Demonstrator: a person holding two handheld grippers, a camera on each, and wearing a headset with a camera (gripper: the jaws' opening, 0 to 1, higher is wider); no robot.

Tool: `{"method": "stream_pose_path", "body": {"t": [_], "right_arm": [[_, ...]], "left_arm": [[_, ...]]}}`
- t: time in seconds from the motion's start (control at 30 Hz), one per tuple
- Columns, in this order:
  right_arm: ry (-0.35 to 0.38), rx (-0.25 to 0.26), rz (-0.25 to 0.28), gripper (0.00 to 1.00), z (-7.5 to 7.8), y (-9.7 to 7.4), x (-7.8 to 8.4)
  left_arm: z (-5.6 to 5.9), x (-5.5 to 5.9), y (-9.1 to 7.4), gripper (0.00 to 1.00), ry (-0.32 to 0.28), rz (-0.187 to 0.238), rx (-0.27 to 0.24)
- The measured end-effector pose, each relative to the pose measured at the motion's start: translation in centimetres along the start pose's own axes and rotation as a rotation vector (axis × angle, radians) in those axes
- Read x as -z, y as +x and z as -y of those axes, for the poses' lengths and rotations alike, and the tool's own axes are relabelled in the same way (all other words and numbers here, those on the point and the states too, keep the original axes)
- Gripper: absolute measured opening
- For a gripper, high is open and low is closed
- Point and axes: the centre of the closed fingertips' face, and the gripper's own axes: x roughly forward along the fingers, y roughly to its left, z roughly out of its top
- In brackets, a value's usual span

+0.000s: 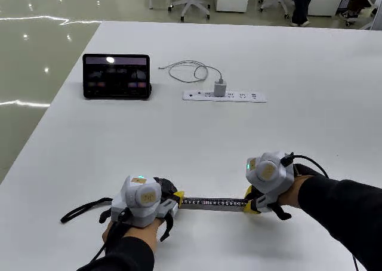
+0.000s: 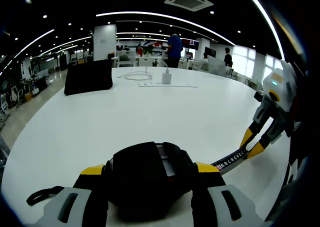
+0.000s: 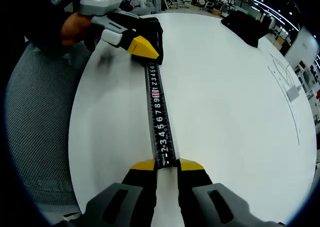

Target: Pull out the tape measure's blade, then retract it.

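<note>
There is one tape measure, with one case [image 2: 150, 182] and one blade [image 3: 158, 112], and two grippers. Further back on the table [image 1: 298, 104] stand one tablet [image 1: 116, 76] and one power strip [image 1: 239, 96], which carries one charger [image 1: 219, 89] with one cable [image 1: 186, 71]. One black strap [image 1: 83, 209] lies to the left of the case.

The left gripper [image 2: 150, 168] is low near the table's near edge and points to the right. Its jaws are pressed against the two sides of the case, which sits on the table. The right gripper [image 3: 168, 165] is also low and points to the left, toward the other one. Its jaws are pinching the end of the blade. The blade is pulled out and lies straight between the two grippers, flat and close over the table, with its numbers facing up. A hand is behind each gripper, and a dark sleeve [image 1: 346, 214] covers the right arm.

The near edge is just below the hands. The left edge runs past the tablet. Between the grippers and the power strip the table is bare and wide, and to the right of the right gripper it is bare too.
</note>
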Motion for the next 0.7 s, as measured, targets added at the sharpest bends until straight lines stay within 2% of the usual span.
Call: {"method": "stream_pose_path", "body": {"t": [0.2, 0.4, 0.7], "right_arm": [[-0.001, -0.004, 0.013, 0.1, -0.1, 0.1, -0.4], [0.028, 0.004, 0.033, 0.1, -0.2, 0.3, -0.8], [0.005, -0.004, 0.046, 0.1, -0.4, 0.6, -1.5]], "left_arm": [[0.0, 0.0, 0.0, 0.64, 0.0, 0.0, 0.001], [0.0, 0.0, 0.0, 0.64, -0.002, -0.003, 0.003], [0.1, 0.0, -0.1, 0.64, -0.006, -0.01, 0.008]]}}
